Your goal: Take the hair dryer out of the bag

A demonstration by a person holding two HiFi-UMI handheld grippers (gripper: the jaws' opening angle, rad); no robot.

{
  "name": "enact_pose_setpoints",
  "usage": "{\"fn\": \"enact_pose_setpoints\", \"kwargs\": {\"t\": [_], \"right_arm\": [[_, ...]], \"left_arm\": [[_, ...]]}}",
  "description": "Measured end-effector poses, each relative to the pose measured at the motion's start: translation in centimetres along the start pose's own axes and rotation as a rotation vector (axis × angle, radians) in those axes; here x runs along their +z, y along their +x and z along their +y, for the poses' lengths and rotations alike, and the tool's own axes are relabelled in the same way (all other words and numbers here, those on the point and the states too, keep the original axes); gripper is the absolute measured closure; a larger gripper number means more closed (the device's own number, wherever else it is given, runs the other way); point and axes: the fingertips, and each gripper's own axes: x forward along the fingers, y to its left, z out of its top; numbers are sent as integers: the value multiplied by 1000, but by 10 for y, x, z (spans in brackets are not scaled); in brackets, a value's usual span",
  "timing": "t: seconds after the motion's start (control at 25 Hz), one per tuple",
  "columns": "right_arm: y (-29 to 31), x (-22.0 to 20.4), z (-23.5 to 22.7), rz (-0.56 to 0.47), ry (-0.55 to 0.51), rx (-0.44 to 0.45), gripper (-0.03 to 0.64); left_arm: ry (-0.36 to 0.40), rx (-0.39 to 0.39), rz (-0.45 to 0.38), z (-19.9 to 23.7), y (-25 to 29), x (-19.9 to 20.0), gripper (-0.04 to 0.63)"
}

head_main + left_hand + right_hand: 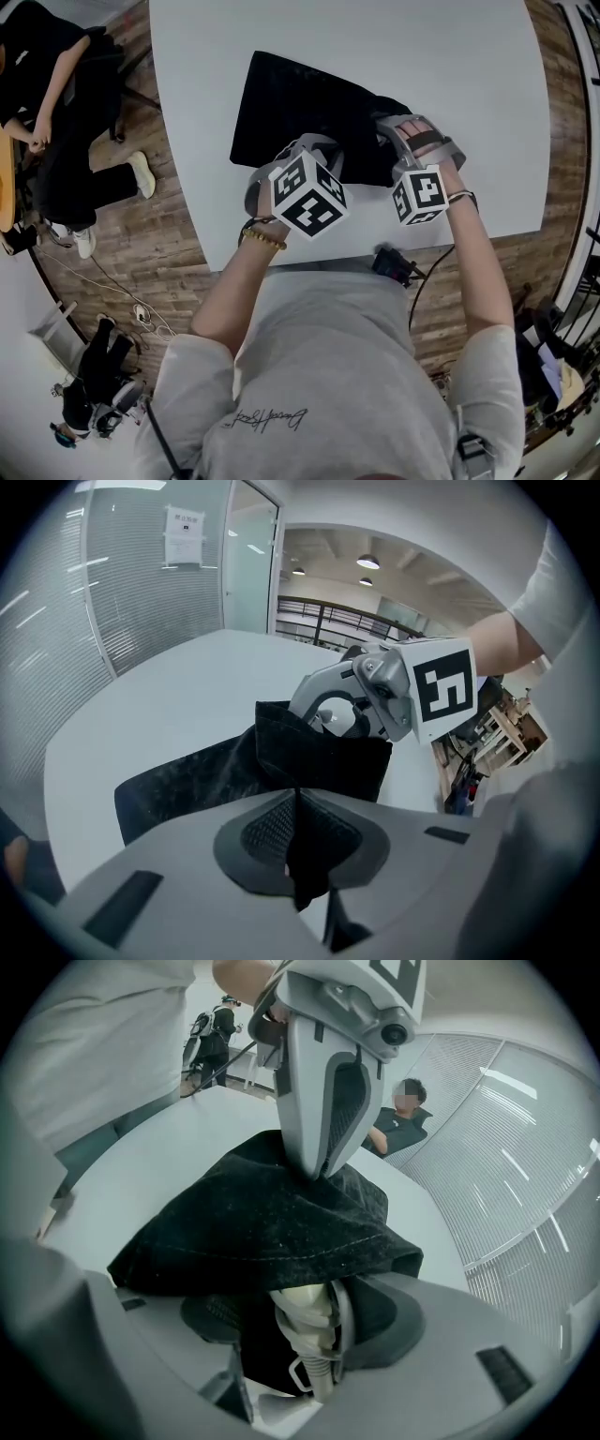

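A black fabric bag point(300, 103) lies flat on the white table point(450, 75), its opening toward me. My left gripper point(323, 155) is at the bag's near edge. In the left gripper view its jaws point(298, 794) are shut on a fold of the bag's black cloth point(319, 752). To its right, my right gripper point(389, 124) reaches into the opening. In the right gripper view it point(314, 1321) is shut on a cream ribbed part of the hair dryer point(305, 1312), which pokes out under the bag's rim point(262, 1222). The rest of the dryer is hidden inside.
A small black device with a cable point(394, 262) sits at the table's near edge. A person in black point(47, 112) sits left of the table on the wooden floor. Glass partitions point(141, 592) stand beyond the table's far side.
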Motion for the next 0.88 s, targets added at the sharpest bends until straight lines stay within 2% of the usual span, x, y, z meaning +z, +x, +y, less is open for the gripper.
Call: {"fn": "enact_pose_setpoints", "kwargs": {"t": [0.4, 0.88], "right_arm": [[10, -3, -2, 49, 19, 78, 349], [-12, 0, 3, 64, 63, 59, 376]], "left_arm": [[-18, 42, -51, 11, -7, 5, 577], [-16, 69, -76, 15, -9, 5, 577]]}}
